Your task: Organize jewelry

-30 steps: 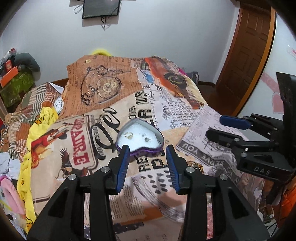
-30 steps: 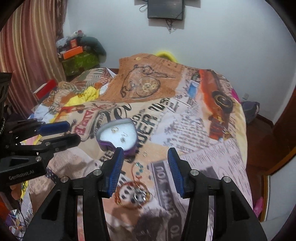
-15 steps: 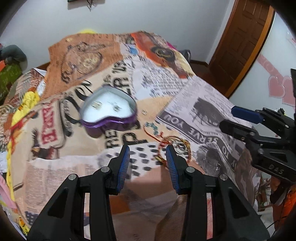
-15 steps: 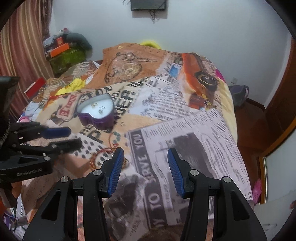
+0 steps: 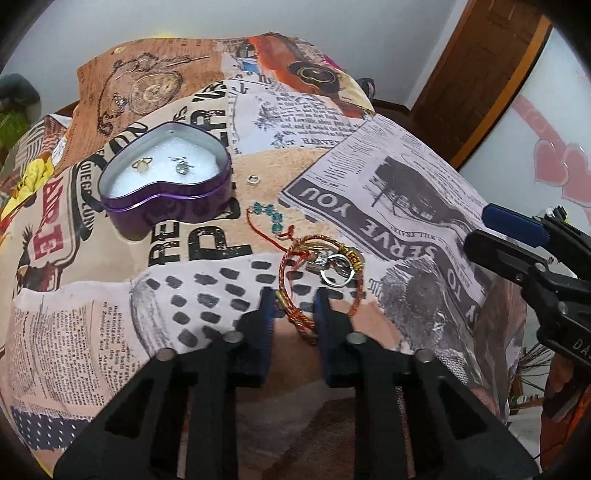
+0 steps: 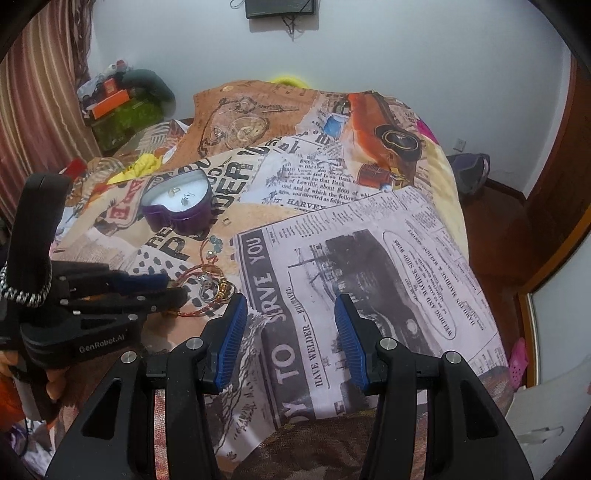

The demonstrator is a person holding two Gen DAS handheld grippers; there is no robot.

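Note:
A purple heart-shaped tin lies open on the printed bedspread, with a ring and an earring on its white foam. To its right lie a small loose ring and a red cord bracelet with teal beads. Nearer is a pile holding a red-and-gold bangle and a silver ring. My left gripper is closing, and the bangle's near rim sits between its pads. My right gripper hangs open over the newspaper print, holding nothing.
A brown wooden door and floor lie beyond the bed's right edge. A dark screen hangs on the far wall. Boxes and clutter stand by a striped curtain at the left. Yellow cloth lies behind the tin.
My left gripper has come down and right, from the tin to the bangle pile, and its jaws have narrowed on the bangle's rim. The right gripper has shifted right over the newspaper print, still open.

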